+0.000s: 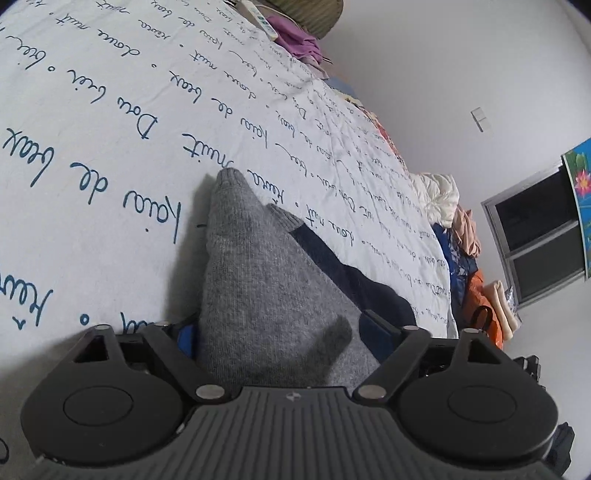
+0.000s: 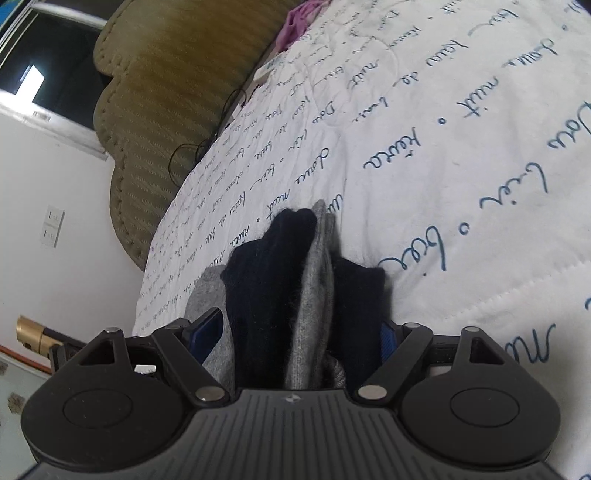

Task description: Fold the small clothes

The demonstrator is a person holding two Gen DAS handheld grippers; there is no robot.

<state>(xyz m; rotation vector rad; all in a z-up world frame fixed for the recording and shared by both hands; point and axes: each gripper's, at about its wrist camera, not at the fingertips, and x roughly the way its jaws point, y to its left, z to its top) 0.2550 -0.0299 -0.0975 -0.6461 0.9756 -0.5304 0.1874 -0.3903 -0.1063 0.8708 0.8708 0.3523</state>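
A small knit garment, grey with dark navy parts (image 1: 266, 280), lies on the white bed cover with blue script (image 1: 110, 110). In the left wrist view its grey cloth fills the gap of my left gripper (image 1: 280, 332) and rests against both blue pads (image 1: 376, 328). It tapers away to a point on the bed. In the right wrist view the same garment (image 2: 284, 266) stands bunched in upright navy and grey folds inside my right gripper (image 2: 297, 332), squeezed between the pads (image 2: 207, 328). The fingertips of both grippers are hidden by cloth.
A purple cloth (image 1: 295, 37) and a remote control (image 1: 264, 22) lie far off by the olive headboard (image 2: 177, 85). Piled clothes (image 1: 461, 236) line the bed's far edge under a window (image 1: 535, 236). Dark cables (image 2: 207, 147) run along the bed's edge.
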